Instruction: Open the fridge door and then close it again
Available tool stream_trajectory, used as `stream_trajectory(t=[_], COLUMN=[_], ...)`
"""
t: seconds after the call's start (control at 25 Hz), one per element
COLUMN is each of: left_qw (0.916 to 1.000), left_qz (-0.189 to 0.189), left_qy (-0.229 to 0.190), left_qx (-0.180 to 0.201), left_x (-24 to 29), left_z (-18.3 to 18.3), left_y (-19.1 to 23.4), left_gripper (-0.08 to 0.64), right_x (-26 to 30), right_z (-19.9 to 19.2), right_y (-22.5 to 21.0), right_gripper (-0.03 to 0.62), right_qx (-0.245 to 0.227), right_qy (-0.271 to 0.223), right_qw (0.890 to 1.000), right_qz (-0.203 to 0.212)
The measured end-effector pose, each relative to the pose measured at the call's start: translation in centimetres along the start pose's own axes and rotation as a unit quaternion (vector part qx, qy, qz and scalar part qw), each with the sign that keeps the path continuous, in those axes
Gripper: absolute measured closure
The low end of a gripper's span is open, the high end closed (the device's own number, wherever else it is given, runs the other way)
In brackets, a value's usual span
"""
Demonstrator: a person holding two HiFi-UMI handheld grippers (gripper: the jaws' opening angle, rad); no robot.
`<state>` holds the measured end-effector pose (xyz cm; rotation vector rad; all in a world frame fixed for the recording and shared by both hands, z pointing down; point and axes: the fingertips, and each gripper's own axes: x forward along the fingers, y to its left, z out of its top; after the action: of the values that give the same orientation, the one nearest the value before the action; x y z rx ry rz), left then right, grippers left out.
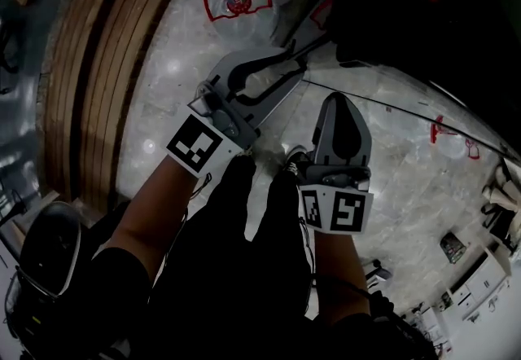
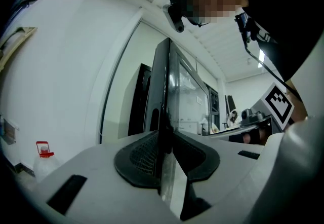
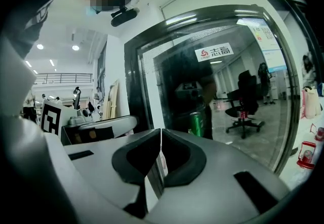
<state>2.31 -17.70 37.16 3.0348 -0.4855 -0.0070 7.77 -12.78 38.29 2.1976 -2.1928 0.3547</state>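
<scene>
- Closest in, at left: clamped with the left gripper [image 2: 167, 134] on the free edge of the door [image 2: 163, 76]; jaws narrow, pads seemingly pressed against either side of it.
- Carried just to the right, the right gripper [image 3: 161, 134]: jaws pinched together on nothing, aimed at the door's glass face.
- Stands swung out from the black cabinet [image 2: 139, 109], seen edge-on from the left gripper; judged mid-swing, though cannot tell whether opening or closing.
- Next, probably: keep the clamp firm, follow the hinge's arc without twisting the edge, push home flush against the cabinet, then let go.
- Underfoot: glossy pale floor [image 1: 163, 81]; slatted wooden bench [image 1: 98, 81] at left, red-labelled bottles [image 1: 238, 0] lying further right.
- Around: red-capped jug [image 2: 43, 159] by white walls, ceiling lights, an office chair [image 3: 245, 104] showing in the glass.
</scene>
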Motion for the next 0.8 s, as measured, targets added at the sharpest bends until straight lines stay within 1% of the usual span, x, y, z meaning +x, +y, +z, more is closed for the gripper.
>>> stream_trajectory(t=[0.24, 0.32, 0.44, 0.6, 0.68, 0.8], left_qw=[0.9991, 0.9983, 0.9971, 0.9951, 0.9943, 0.9944], left_qz=[0.042, 0.056, 0.074, 0.096, 0.105, 0.104], left_qy=[0.006, 0.01, 0.013, 0.007, 0.01, 0.019], left_qx=[-0.003, -0.01, -0.015, -0.019, -0.018, -0.008], left_x=[-2.4, -3.0, -3.8, -4.2, -4.4, -4.3], left_z=[0.1, 0.1, 0.0, 0.0, -0.1, -0.2], left_y=[-3.0, -3.9, -4.8, -5.5, -5.6, -5.7], left_gripper=[0.469, 0.469, 0.468, 0.466, 0.466, 0.466], right_x=[-2.5, -3.3, -4.1, -5.0, -5.2, -5.3], right_z=[0.4, 0.6, 0.7, 0.4, 0.2, 0.2], right_y=[1.0, 1.4, 1.7, 2.0, 2.3, 2.4], right_gripper=[0.575, 0.575, 0.575, 0.575, 0.575, 0.575], right_qx=[0.0, -0.002, -0.003, -0.003, -0.003, -0.002], right_qy=[-0.003, -0.002, 0.0, 0.005, 0.006, 0.007], right_qw=[1.0, 1.0, 1.0, 0.999, 0.999, 0.998], right_qz=[0.014, 0.02, 0.031, 0.045, 0.051, 0.058])
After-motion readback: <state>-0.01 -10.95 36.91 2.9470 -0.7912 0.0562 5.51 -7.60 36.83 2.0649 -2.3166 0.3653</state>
